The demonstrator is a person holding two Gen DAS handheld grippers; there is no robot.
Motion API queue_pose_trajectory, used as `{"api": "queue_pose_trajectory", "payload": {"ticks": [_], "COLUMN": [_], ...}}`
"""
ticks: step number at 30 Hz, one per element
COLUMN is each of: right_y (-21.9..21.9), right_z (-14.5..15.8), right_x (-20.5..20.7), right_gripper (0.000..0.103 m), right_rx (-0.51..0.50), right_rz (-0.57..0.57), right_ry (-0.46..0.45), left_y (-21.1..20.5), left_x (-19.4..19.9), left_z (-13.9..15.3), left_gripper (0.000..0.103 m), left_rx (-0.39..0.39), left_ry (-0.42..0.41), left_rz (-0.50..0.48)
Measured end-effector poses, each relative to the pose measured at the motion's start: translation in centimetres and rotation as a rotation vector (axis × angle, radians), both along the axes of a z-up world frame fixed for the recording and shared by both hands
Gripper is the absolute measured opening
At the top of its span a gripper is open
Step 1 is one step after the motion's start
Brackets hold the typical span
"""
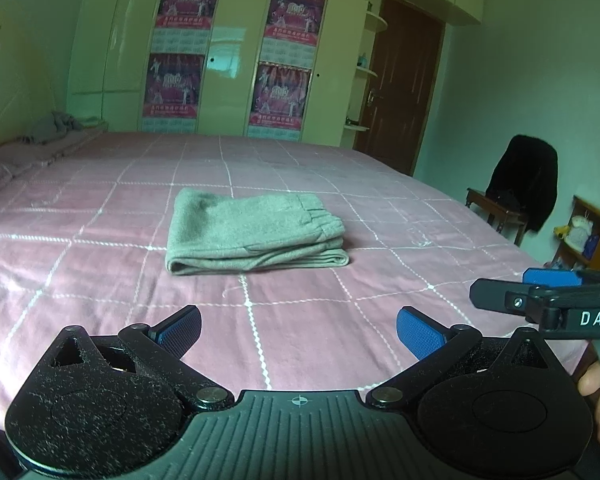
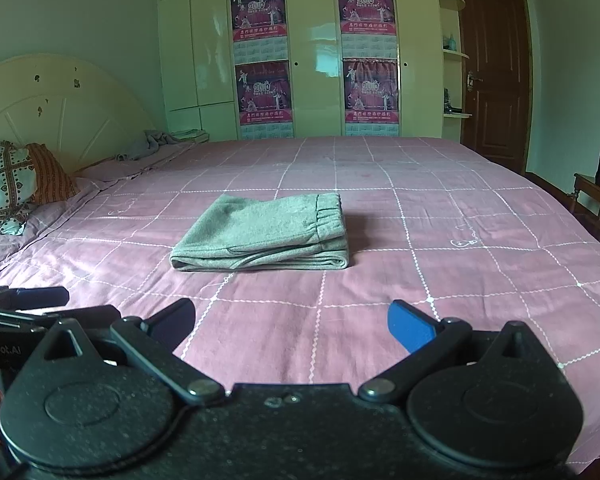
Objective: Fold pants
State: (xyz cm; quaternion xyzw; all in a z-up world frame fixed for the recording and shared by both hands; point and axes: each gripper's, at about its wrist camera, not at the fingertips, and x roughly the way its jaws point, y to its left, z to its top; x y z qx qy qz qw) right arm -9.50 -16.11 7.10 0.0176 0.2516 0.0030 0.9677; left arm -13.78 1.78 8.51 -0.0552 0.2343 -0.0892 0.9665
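Grey pants (image 1: 256,234) lie folded into a compact stack on the pink checked bedspread (image 1: 100,280), waistband to the right; they also show in the right wrist view (image 2: 264,234). My left gripper (image 1: 298,330) is open and empty, held above the bed's near part, well short of the pants. My right gripper (image 2: 292,322) is open and empty, also short of the pants. The right gripper shows in the left wrist view (image 1: 540,292) at the right edge. The left gripper shows in the right wrist view (image 2: 40,300) at the left edge.
A cream wardrobe (image 2: 308,52) with posters stands behind the bed. A brown door (image 2: 496,64) is at the right. A chair with a dark coat (image 1: 524,192) stands right of the bed. Pillows (image 2: 12,184) and a headboard (image 2: 60,100) are at the left.
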Motion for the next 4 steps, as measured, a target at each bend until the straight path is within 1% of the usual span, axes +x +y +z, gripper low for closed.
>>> {"api": "queue_pose_trajectory", "payload": {"ticks": [4], "right_y": [0.03], "right_z": [-0.06], "right_x": [-0.01], "right_gripper": [0.103], "right_rx": [0.000], "right_rz": [0.003], "right_ry": [-0.003], "left_y": [0.05], "left_x": [-0.21], "left_z": [0.38], "left_gripper": [0.103], "left_rx": [-0.013], "left_ry": [-0.013], "left_rz": [0.004]}}
